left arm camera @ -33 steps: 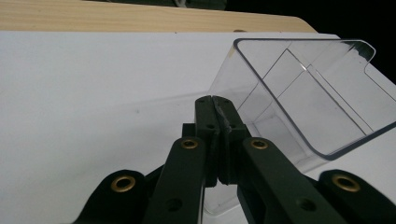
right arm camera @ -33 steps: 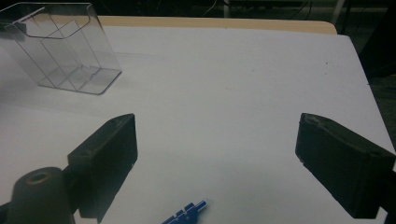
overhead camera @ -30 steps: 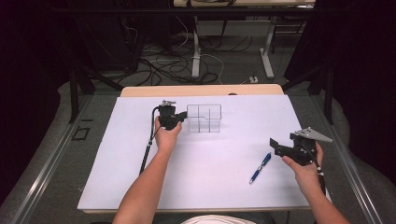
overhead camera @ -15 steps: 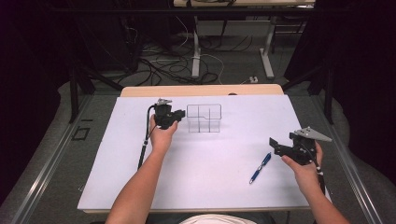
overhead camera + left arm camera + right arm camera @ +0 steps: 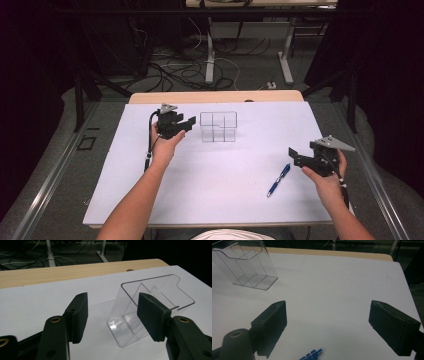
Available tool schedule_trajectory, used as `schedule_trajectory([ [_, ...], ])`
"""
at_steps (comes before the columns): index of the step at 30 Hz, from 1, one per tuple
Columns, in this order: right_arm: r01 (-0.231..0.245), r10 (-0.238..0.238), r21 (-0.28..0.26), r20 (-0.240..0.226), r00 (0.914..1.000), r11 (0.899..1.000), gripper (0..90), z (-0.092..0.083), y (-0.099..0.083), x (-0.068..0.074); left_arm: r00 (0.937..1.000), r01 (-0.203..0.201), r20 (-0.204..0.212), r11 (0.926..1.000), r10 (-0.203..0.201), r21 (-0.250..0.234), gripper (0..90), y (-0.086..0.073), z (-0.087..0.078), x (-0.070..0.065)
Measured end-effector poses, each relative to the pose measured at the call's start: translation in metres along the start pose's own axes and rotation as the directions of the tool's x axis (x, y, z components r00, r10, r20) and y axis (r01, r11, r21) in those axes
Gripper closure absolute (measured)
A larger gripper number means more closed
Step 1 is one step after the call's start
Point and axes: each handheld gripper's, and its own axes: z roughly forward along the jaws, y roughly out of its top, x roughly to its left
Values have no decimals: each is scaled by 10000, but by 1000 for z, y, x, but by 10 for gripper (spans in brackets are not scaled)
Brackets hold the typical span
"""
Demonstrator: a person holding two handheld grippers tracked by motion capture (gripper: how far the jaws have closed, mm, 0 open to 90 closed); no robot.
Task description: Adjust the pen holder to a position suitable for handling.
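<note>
1. Left gripper (image 5: 191, 123), left of centre in the high view: jaws apart and have just been opening, nothing between them; it sits just left of the clear plastic holder (image 5: 218, 127), not touching.
2. In the left gripper view the holder (image 5: 150, 307) stands right of centre, partly behind the right jaw.
3. Right gripper (image 5: 295, 156), at the right edge of the white sheet (image 5: 210, 195): jaws wide apart, empty.
4. Blue pen (image 5: 278, 179) lies lower right on the sheet, just left of the right gripper, untouched; its tip (image 5: 310, 355) shows at the bottom edge of the right gripper view.
</note>
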Motion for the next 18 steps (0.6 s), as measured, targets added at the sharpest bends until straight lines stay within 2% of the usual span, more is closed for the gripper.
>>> schedule_trajectory([
  [2, -9, 9, 41, 6, 10000, 10000, 144, 0, 0, 1, 10000, 15, 64, 9999, -15, -101, 380, -1, -5, -3],
  [7, 149, -148, 49, -124, 9998, 9999, 144, 1, 1, 1, 9986, -533, 49, 9980, 535, -331, 330, -2, -21, -10],
  [9, 183, -183, 85, -75, 9998, 9998, 144, 1, 1, 2, 9974, -720, 35, 9970, 721, -273, 320, -2, -28, -14],
  [11, 251, -249, 137, -128, 9996, 9996, 145, 1, 1, 3, 9963, -826, 206, 9962, 832, -269, 313, -3, -34, -16],
  [14, 275, -273, 197, -79, 9996, 9994, 148, 1, 1, 5, 9954, -881, 333, 9954, 893, -377, 294, -6, -43, -19],
  [16, 326, -324, 208, -109, 9994, 9993, 149, 1, 2, 5, 9946, -805, 614, 9957, 832, -453, 294, -9, -50, -20],
  [18, 288, -285, 309, -101, 9995, 9991, 149, 1, 2, 6, 9937, -920, 585, 9939, 955, -601, 268, -13, -56, -22],
])
